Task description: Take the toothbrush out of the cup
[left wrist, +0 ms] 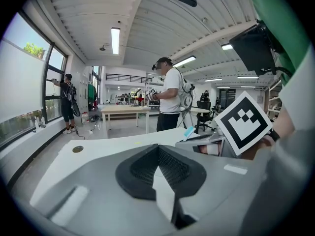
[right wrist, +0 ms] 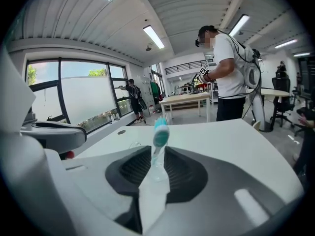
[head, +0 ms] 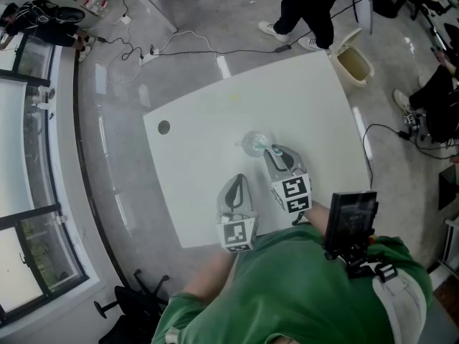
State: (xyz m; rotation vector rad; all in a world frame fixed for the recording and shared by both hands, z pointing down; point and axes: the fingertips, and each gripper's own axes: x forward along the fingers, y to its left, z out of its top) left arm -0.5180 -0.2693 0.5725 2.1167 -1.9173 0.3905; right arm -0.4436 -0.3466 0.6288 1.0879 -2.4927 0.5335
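White table [head: 188, 165] in an open lab room carries a clear cup [head: 252, 142] near its middle, with other people standing far beyond it. At the cup's right side, the right gripper [head: 272, 151] is clamped on the toothbrush [right wrist: 160, 132], pinching the clear handle, and the teal head pokes out past the jaws. Whether the handle's end is clear of the cup cannot be told. The left gripper [head: 237, 182] hovers nearer the person, jaws together with nothing between them. Best to draw the brush straight along the cup's axis, grip firm on that slick handle, so the light cup does not tip. The left gripper could steady the cup's wall.
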